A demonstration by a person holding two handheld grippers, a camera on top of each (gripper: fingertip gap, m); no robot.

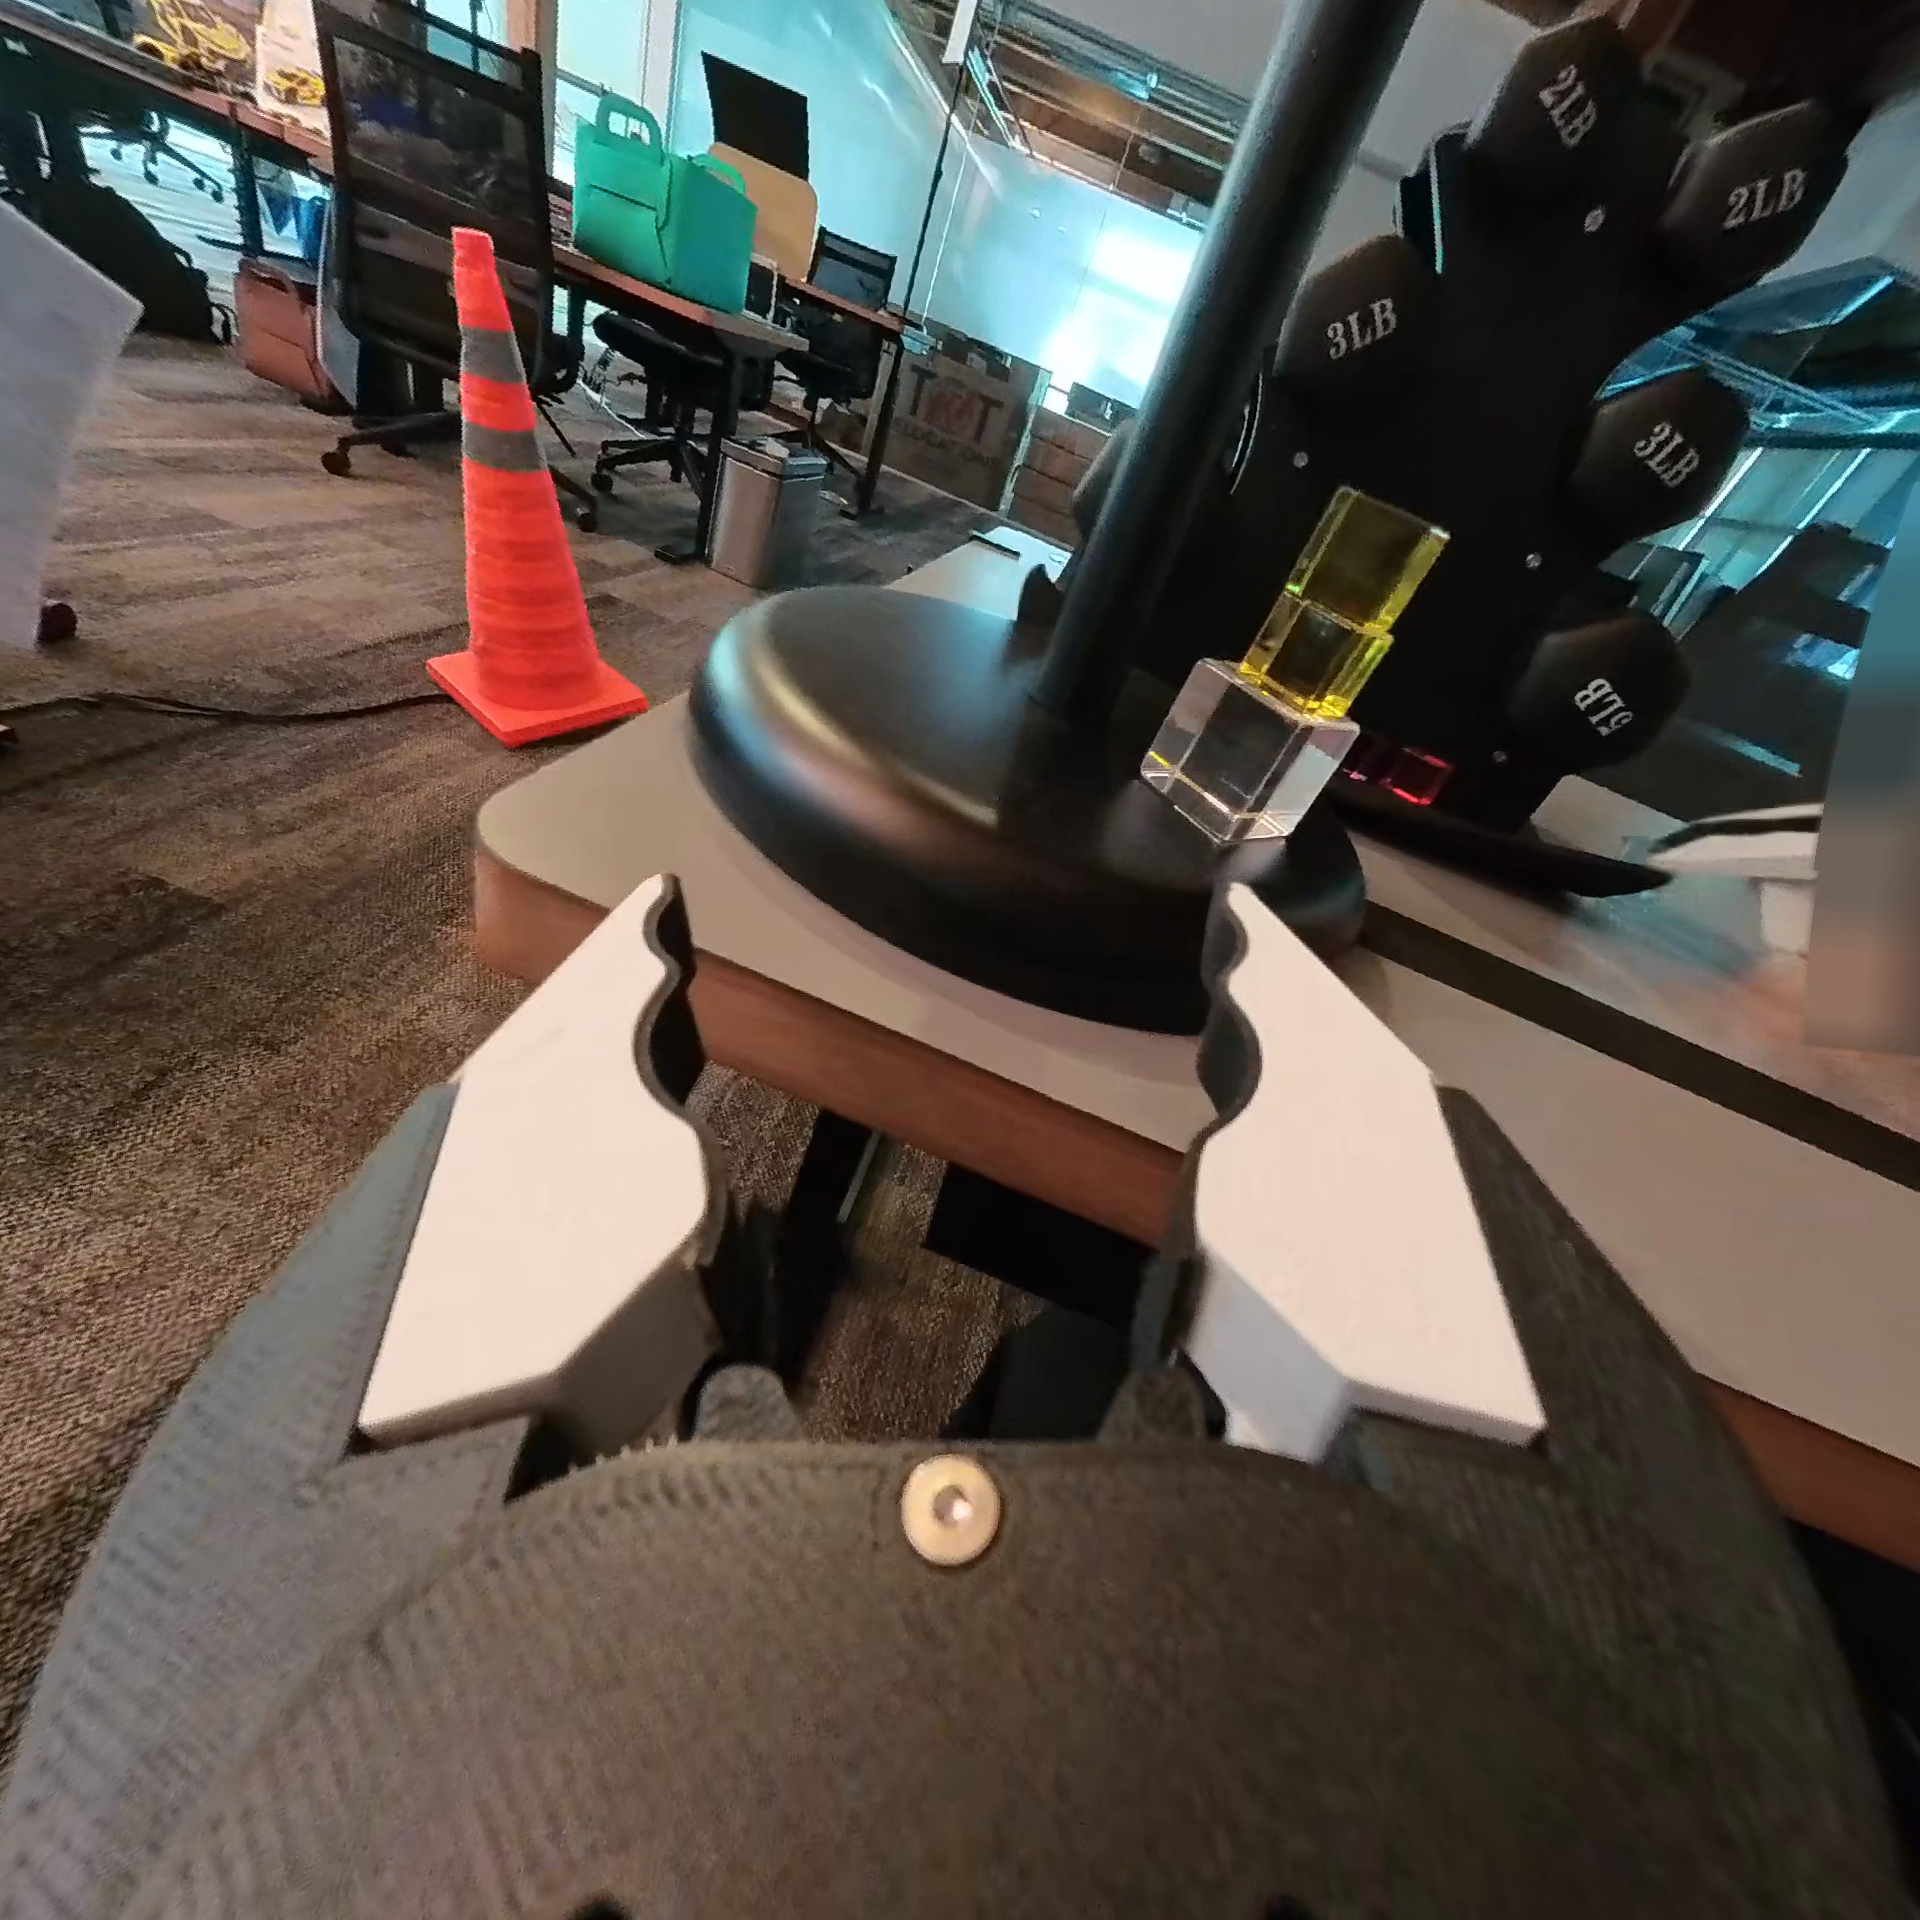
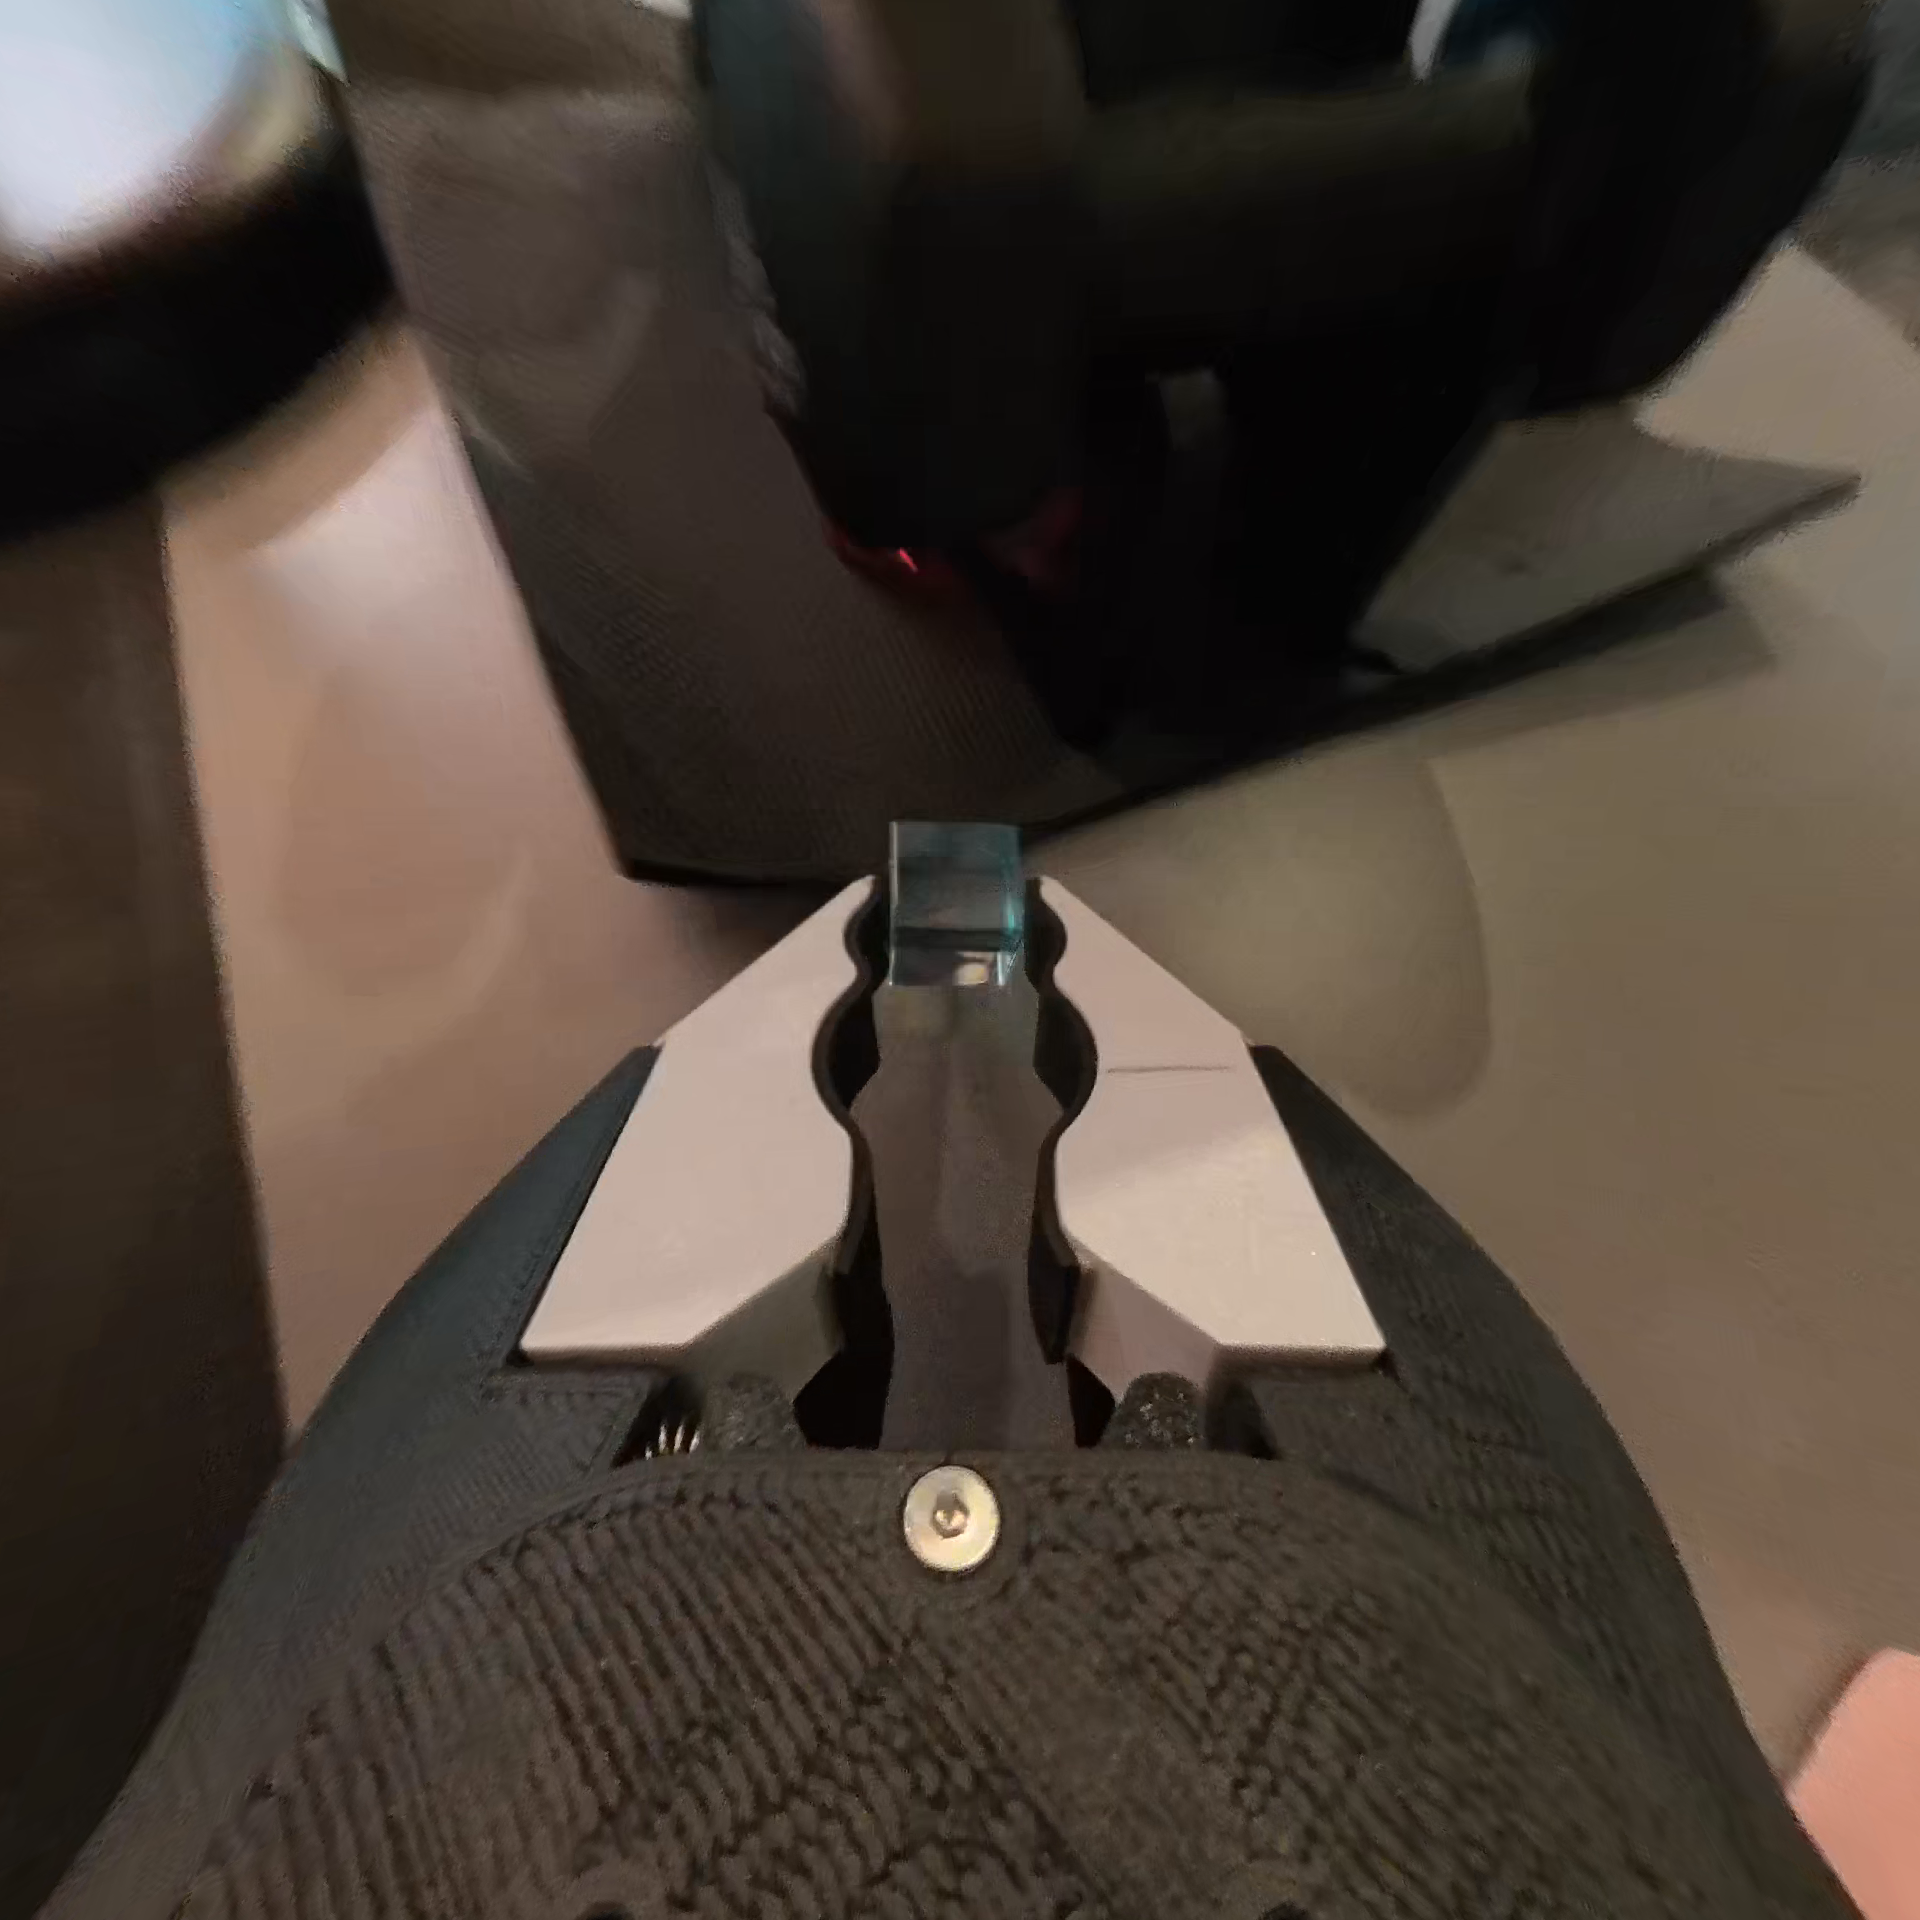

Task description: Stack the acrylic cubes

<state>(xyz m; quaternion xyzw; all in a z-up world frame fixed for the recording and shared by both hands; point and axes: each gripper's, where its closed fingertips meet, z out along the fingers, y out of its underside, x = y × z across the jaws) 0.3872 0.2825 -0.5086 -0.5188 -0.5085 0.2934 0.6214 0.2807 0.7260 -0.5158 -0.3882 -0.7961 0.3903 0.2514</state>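
The right gripper (image 2: 956, 914) was clamped on a small blue-tinted clear cube (image 2: 954, 904) at its fingertips, above the tabletop (image 2: 1455, 935). The left gripper (image 1: 951, 935) stood wide apart and bare, a black lamp base (image 1: 883, 748) just ahead; a stack of clear and yellow cubes (image 1: 1299, 675) stood on that base, ahead to its right.

Two yellow cubes (image 1: 1340, 603), one clear cube (image 1: 1247, 764), one blue cube (image 2: 954, 914), one cone (image 1: 514, 488)

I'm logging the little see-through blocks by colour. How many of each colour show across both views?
Yellow blocks: 2, stacked on the clear one
Clear block: 1, on the black lamp base
Red blocks: 2, low by the dumbbell rack, partly hidden
Blue-green block: 1, between the right gripper pads
Total: 6
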